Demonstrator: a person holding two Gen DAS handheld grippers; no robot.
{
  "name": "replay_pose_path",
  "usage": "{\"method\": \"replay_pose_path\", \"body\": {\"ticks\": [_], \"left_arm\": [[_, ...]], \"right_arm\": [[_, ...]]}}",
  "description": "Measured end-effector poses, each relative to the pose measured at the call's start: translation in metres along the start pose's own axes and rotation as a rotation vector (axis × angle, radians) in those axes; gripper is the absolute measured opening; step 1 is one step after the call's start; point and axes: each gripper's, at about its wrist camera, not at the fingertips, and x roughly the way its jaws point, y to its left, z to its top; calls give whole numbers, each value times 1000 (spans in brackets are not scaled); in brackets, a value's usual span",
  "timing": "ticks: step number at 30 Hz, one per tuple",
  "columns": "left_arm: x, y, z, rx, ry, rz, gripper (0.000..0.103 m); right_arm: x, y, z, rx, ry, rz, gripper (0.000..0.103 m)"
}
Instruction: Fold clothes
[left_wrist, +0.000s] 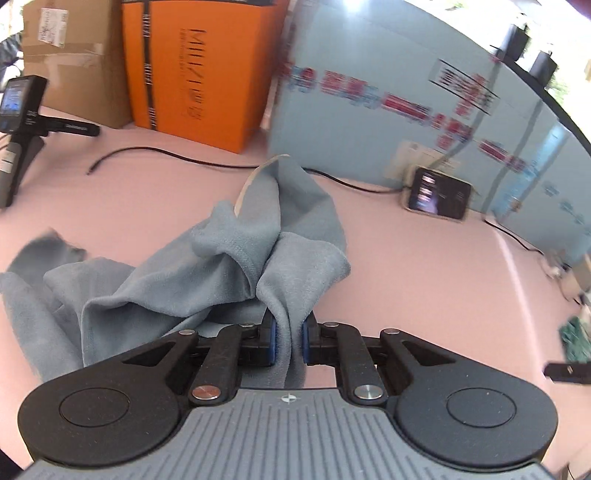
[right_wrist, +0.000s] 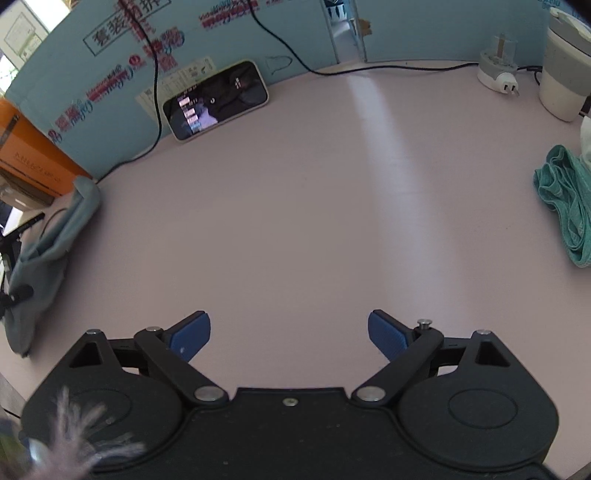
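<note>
Nearest the left wrist lens, the left claw (left_wrist: 289, 341) is pinched narrow on a fold of the grey-blue garment (left_wrist: 207, 266), its blue pads (left_wrist: 272, 341) pressing the cloth from both sides. The rest of the garment bunches up toward 12 o'clock and trails toward 9 o'clock over the pink surface (left_wrist: 424, 266). An orange box (left_wrist: 195, 70) stands at 11 o'clock. The right claw (right_wrist: 289, 338) gapes wide over bare surface, holding nothing. In its view, the same garment sits at 9 o'clock, a crumpled teal cloth (right_wrist: 565, 210) at 3 o'clock, and a phone (right_wrist: 216, 99) at 11 o'clock.
</note>
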Motion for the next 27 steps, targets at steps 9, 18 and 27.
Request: {"method": "replay_pose_path", "body": {"ticks": [9, 18, 27], "left_arm": [[17, -127, -45, 180, 175, -374, 12], [23, -241, -74, 519, 302, -679, 12], [26, -279, -89, 641, 350, -739, 23]], "right_arm": [[-35, -6, -9, 12, -65, 18, 93], [-65, -28, 7, 6, -137, -9, 94], [-53, -36, 0, -16, -35, 85, 94]]}}
